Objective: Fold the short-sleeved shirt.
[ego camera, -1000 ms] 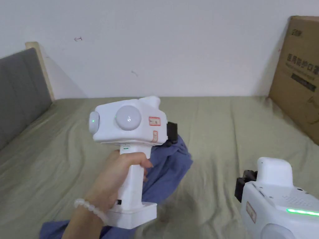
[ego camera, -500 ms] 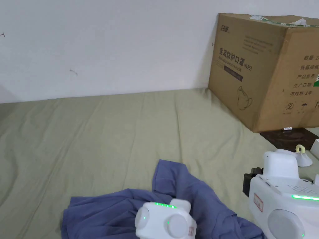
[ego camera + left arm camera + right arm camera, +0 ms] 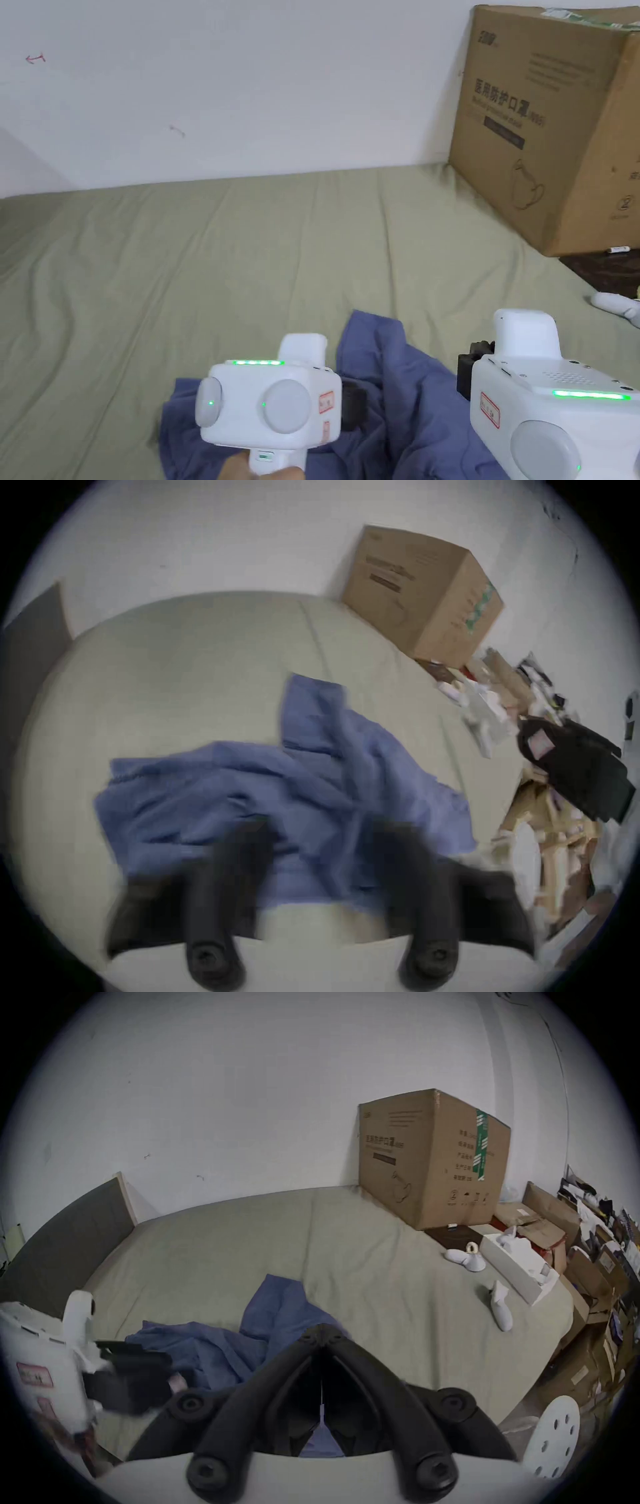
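The blue short-sleeved shirt (image 3: 400,400) is lying crumpled on the olive-green bed sheet (image 3: 250,250), near the front edge of the bed, with one flap reaching toward the wall. In the head view both white gripper bodies are sitting low in the picture, and their jaws are mostly hidden behind the housings.

The left gripper view is blurring, yet it is showing the left gripper (image 3: 320,830) with its two dark jaws standing wide apart above the bunched cloth, nothing pressed between them. The shirt (image 3: 277,791) is spreading from just under the jaws out to the left and up toward the cardboard box (image 3: 422,594) at the wall. Whether the jaw tips are touching the fabric cannot be told through the blur.

The right gripper view is giving a sharper look: the right gripper (image 3: 322,1333) is hanging with its jaws brought together to a point at the tips, just over the right part of the shirt (image 3: 214,1348). A sliver of blue is showing in the gap lower down between the jaws; whether the tips are pinching cloth cannot be told. At the left edge of this view the other gripper is hovering beside the shirt's near hem. It is also showing a white box (image 3: 516,1269) and small white items (image 3: 465,1258) lying on the sheet at the right, well apart from the shirt.
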A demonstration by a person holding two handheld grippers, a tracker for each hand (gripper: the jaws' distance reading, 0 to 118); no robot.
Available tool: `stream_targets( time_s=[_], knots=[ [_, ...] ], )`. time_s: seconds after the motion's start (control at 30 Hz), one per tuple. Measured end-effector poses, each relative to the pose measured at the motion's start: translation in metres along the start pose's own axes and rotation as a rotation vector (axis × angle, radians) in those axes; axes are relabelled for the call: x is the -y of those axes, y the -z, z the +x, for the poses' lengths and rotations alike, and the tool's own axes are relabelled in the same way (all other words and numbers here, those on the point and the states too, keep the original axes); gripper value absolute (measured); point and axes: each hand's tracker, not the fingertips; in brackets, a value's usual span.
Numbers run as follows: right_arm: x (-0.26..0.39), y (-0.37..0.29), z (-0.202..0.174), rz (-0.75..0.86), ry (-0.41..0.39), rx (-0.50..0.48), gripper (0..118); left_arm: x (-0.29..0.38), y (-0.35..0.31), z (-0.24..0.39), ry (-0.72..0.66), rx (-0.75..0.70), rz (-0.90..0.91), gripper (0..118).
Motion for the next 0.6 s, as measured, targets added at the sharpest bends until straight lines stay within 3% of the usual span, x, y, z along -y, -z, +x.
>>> stream_targets(
  time_s=[0.03, 0.07, 0.13, 0.23, 0.4, 0.43, 0.47, 0.5, 0.53, 0.57, 0.6],
  knots=[
    [0.002, 0.003, -0.003, -0.005, -0.002, -0.01, 0, 0.005, 0.0, -0.008, 0.016, -0.074, 0.001, 7],
    [0.004, 0.006, -0.009, -0.013, -0.008, -0.022, 0, 0.015, 0.001, -0.018, 0.025, -0.174, -0.009, 0],
    [0.009, 0.012, -0.019, -0.033, -0.03, -0.04, 0, 0.032, 0.004, -0.039, -0.026, -0.138, -0.061, 0],
    [0.015, 0.023, -0.033, -0.064, -0.059, -0.06, 0, 0.06, 0.003, -0.08, -0.255, -0.096, -0.087, 0],
    [0.02, 0.044, -0.043, -0.109, -0.04, -0.104, 0, 0.037, 0.0, -0.122, -0.242, -0.165, -0.068, 0],
    [0.021, 0.048, -0.044, -0.114, -0.039, -0.104, 0, 0.025, 0.0, -0.132, -0.255, -0.187, -0.052, 4],
    [0.021, 0.052, -0.046, -0.122, -0.039, -0.103, 0, 0.009, -0.001, -0.145, -0.266, -0.221, -0.035, 18],
    [0.02, 0.056, -0.047, -0.131, -0.041, -0.103, 0, -0.009, 0.0, -0.156, -0.279, -0.244, -0.014, 46],
    [0.02, 0.059, -0.048, -0.136, -0.043, -0.102, 0, -0.023, 0.003, -0.166, -0.287, -0.273, 0.006, 95],
    [0.021, 0.062, -0.048, -0.143, -0.044, -0.102, 0, -0.037, 0.01, -0.179, -0.282, -0.293, 0.013, 115],
    [0.021, 0.065, -0.048, -0.148, -0.045, -0.101, 0, -0.05, 0.021, -0.192, -0.29, -0.311, -0.005, 118]
  ],
)
